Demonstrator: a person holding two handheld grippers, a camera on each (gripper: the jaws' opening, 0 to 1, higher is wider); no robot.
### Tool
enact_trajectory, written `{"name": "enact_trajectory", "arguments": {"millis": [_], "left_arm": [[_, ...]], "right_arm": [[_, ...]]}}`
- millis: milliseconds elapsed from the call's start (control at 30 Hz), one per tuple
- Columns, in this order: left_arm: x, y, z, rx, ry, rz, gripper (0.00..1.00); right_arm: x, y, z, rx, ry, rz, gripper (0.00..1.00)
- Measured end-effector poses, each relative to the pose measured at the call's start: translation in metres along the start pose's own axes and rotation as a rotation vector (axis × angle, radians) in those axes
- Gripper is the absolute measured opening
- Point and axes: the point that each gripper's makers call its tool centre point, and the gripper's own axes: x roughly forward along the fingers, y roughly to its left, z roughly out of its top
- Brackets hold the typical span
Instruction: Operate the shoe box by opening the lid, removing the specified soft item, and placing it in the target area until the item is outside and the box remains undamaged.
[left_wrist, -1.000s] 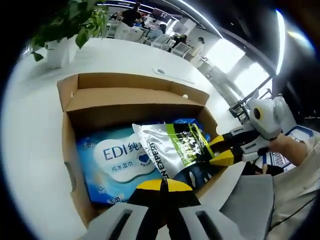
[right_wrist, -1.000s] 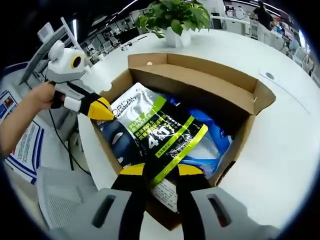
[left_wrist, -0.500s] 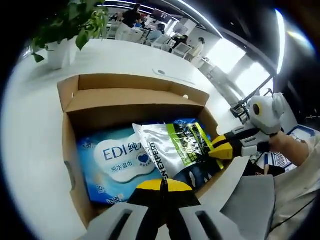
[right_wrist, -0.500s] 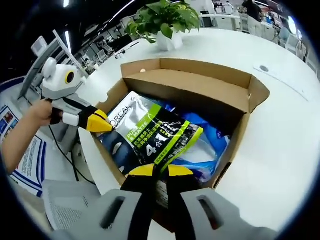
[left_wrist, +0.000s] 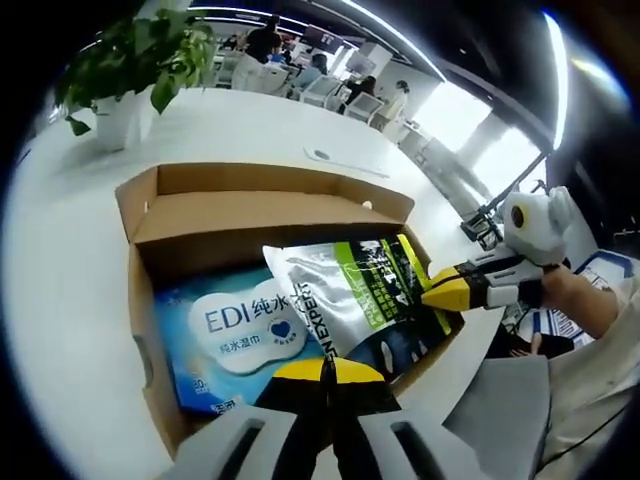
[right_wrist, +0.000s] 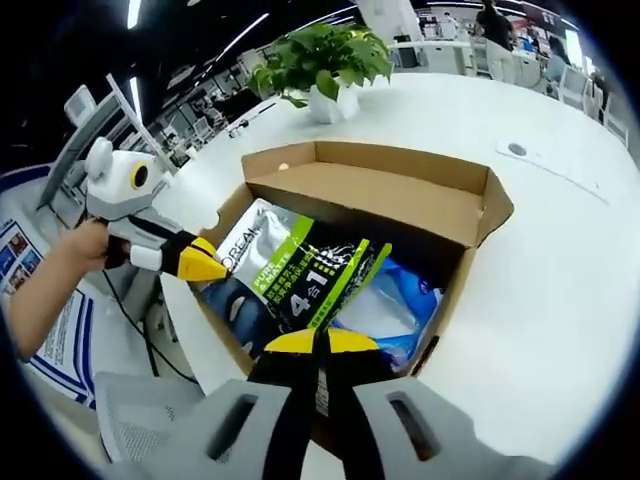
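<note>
Shoe box (right_wrist: 400, 195) on white surface (right_wrist: 560, 260), lid open. Silver-green pouch (left_wrist: 355, 300) tilted up inside over blue wipes pack (left_wrist: 225, 335). Right hand-held gripper (right_wrist: 318, 342) pinching pouch edge for lift-out. Left hand-held gripper (left_wrist: 322, 370) pressed together at near wall, likely steadying box.

Left tool (left_wrist: 328, 369), right tool (right_wrist: 320, 341): yellow tips, grey bodies.

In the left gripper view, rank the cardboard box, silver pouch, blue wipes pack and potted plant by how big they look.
1. cardboard box
2. silver pouch and blue wipes pack: look alike, and the pouch hides part of the pack, so unranked
3. potted plant: smallest, though it stands farther off
</note>
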Motion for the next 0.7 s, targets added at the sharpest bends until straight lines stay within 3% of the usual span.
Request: {"name": "enact_trajectory", "arguments": {"millis": [700], "left_arm": [[0.018,-0.042,0.022,0.052,0.007,0.001,0.0]], "right_arm": [[-0.047,-0.027,0.01,0.068,-0.063,-0.045,0.0]]}}
